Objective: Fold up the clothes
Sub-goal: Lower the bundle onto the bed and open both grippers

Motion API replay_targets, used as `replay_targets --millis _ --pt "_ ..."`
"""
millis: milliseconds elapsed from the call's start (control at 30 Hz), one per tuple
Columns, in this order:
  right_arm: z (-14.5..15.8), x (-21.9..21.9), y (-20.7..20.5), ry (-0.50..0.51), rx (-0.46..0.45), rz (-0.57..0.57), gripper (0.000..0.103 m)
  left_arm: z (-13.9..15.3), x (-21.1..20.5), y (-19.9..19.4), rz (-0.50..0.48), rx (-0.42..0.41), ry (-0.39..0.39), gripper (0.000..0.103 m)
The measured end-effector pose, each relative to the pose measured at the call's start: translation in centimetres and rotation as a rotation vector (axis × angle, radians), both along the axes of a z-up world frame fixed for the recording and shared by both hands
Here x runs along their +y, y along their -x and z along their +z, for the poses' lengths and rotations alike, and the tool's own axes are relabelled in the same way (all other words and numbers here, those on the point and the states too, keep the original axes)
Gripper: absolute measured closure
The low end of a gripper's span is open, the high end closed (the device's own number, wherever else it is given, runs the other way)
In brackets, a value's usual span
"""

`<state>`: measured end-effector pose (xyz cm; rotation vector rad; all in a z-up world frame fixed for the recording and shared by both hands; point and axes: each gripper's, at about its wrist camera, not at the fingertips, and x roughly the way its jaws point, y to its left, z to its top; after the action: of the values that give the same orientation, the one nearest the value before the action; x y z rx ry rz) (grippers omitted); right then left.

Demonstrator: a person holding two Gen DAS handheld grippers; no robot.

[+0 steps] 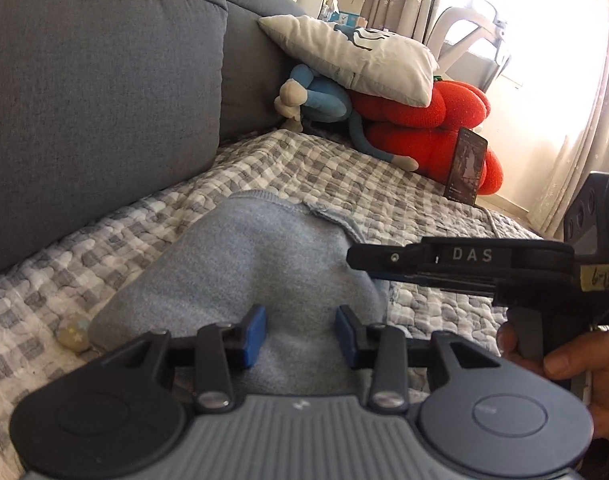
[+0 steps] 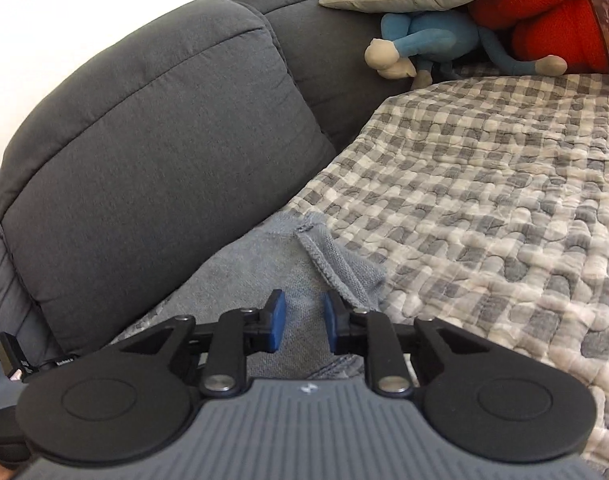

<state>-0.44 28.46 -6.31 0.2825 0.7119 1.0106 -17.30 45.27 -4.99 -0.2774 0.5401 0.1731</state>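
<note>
On the checked quilt (image 1: 264, 160) covering the sofa seat, left wrist view first: the grey-blue garment (image 1: 244, 264) lies bunched, directly ahead of and under my left gripper (image 1: 300, 332). Its long run goes from my pads toward the sofa back. Left jaws stand part open, cloth showing beneath the gap, pads not pinching it as far as I can see. The right gripper (image 1: 368, 262) comes in from the right edge over the garment's right side, seen side-on.

Right wrist view: right gripper (image 2: 303, 322) narrowish but gapped, no pinch yet. The garment (image 2: 264, 264) sits below it; its seamed flap (image 2: 324, 264) runs up just right of the gap, near the sofa back cushion (image 2: 152, 152). I judge the right nearer that flap.
</note>
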Motion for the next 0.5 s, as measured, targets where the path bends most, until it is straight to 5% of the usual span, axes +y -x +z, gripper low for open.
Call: replay_targets --millis 100,233,400,500 --pt "0.4 -0.5 -0.3 -0.025 0.009 0.004 0.071 0.6 -0.4 0.8 0.038 -0.036 0.016 0.065" --pt "0.2 0.1 -0.1 0.07 -0.02 0.027 0.072 0.2 -1.8 1.0 0.088 0.0 0.012 0.065" --pt "0.9 -0.8 0.2 0.076 0.022 0.036 0.07 1.1 -3.7 1.3 0.167 0.022 0.029 0.059" --pt "2.4 -1.5 0.5 0.114 0.002 0.044 0.056 2.1 -4.5 1.0 0.24 0.064 0.068 0.051"
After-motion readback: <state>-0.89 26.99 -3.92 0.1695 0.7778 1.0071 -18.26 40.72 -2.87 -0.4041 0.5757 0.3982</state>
